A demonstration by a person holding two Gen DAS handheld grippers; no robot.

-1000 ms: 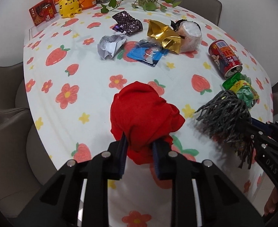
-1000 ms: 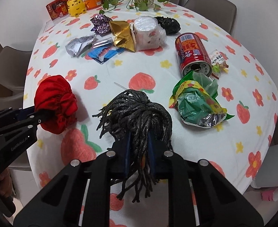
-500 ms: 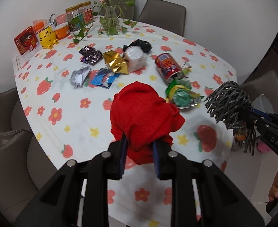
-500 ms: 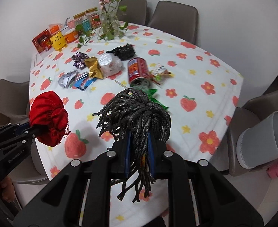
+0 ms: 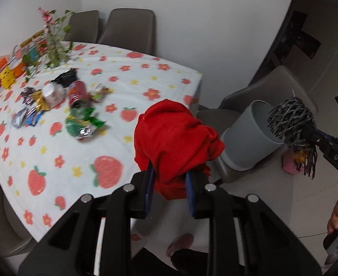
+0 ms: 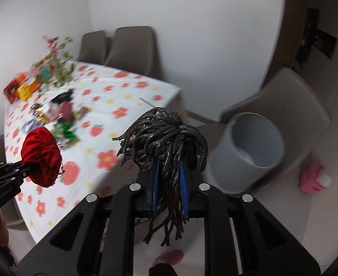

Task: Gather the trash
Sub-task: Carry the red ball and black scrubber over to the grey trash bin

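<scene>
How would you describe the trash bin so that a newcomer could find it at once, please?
Start at the strawberry-print table and go past its corner to the brown chair. The bin stands by that chair: a plain grey round open-topped tub, unlike the pink object beside it.

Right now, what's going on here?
A person is clearing trash with two handheld grippers. The left gripper is shut on a red cloth bundle; the right gripper is shut on a dark tangle of cords. Both are off the table's edge, near a grey bin resting on a chair. Neither item is in the bin yet. A can and wrappers lie on the strawberry tablecloth.
</scene>
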